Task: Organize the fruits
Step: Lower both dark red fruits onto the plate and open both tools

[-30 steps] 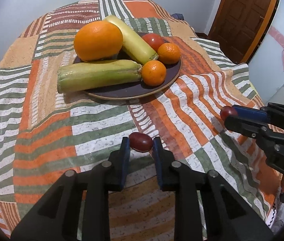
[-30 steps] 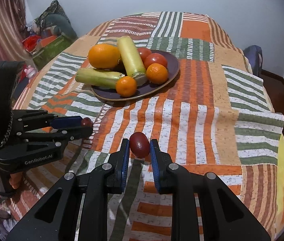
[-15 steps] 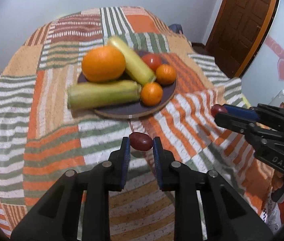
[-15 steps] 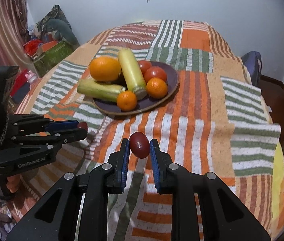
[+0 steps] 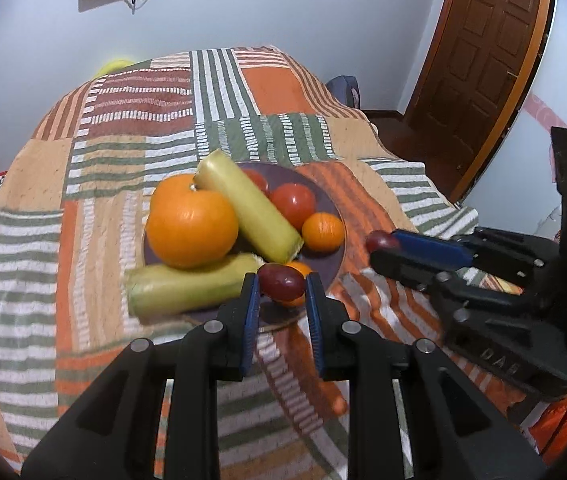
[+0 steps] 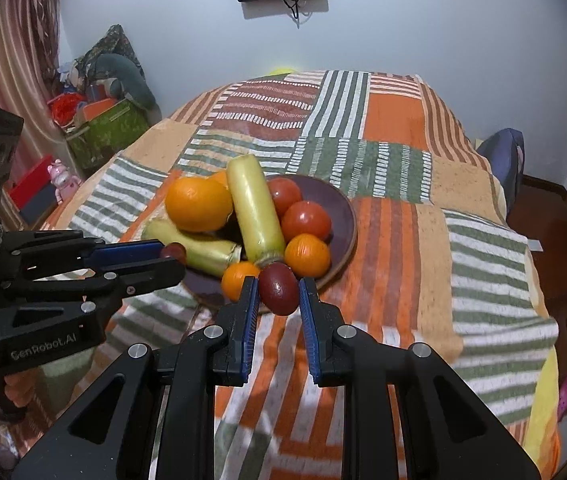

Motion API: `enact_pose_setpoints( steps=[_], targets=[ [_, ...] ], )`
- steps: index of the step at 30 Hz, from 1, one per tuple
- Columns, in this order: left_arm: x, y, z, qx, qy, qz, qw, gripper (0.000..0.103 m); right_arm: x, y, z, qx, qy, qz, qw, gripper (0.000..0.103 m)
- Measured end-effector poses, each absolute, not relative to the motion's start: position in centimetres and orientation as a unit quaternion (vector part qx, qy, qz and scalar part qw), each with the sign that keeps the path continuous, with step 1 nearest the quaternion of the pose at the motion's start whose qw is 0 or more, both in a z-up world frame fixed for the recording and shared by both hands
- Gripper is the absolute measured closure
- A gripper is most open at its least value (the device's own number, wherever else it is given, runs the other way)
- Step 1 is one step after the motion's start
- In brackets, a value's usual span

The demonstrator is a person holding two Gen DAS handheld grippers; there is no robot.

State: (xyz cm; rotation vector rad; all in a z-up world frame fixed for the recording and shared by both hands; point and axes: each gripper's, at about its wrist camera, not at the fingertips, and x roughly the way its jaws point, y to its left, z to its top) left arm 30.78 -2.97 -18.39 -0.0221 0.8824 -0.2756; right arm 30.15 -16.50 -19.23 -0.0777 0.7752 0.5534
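Above striped quilt (image 5: 23, 240), left claw (image 5: 281, 294) marked "GenRobot.AI" gripping plum (image 5: 281, 281); right claw (image 6: 277, 294) pinching second plum (image 6: 278, 288)

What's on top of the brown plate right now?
On the brown plate: a large orange, two pale green squashes, two tomatoes and two small oranges. Whatever lies beneath them is covered.

Left tongs (image 5: 282, 286) grip a dark red fruit (image 5: 281, 281) before the plate (image 5: 333, 204).
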Motion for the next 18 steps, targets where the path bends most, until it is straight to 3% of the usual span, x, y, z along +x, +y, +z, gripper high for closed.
enact_pose_setpoints(
  steps=[18],
  targets=[
    [35.0,-3.0,-21.7,-0.024,0.447,-0.119,0.886,0.08,32.8,-14.7,-22.4,-0.059,0.398,0.276,0.873,0.084]
  ],
)
